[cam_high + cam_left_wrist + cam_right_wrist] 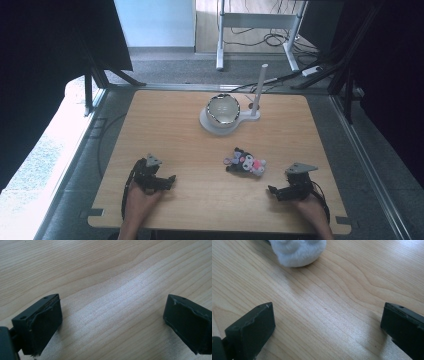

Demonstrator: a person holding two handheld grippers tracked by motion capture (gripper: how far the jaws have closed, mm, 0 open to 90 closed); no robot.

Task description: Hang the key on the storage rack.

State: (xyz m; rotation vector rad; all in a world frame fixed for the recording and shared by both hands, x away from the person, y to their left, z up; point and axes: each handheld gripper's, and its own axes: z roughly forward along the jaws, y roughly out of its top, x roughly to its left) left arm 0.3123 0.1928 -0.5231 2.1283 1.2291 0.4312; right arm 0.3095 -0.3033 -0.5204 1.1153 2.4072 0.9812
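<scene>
A small plush toy [245,162], black with pink and white parts, lies on the wooden table [190,135] right of centre. Its pale fluffy end [298,251] reaches into the top of the right gripper view. My right gripper [272,190] rests near the front right edge, a short way right of the toy, jaws wide apart over bare wood; the same gripper [327,322] is open and empty. My left gripper [170,181] sits at the front left, also open [112,320] with only wood between its jaws. A shiny round bowl [223,110] stands on a white base at the far middle.
A white upright rod [259,90] rises from the base beside the bowl. Dark frame bars and cables [310,70] run around the table's back and sides. Grey carpet lies beyond the table edges.
</scene>
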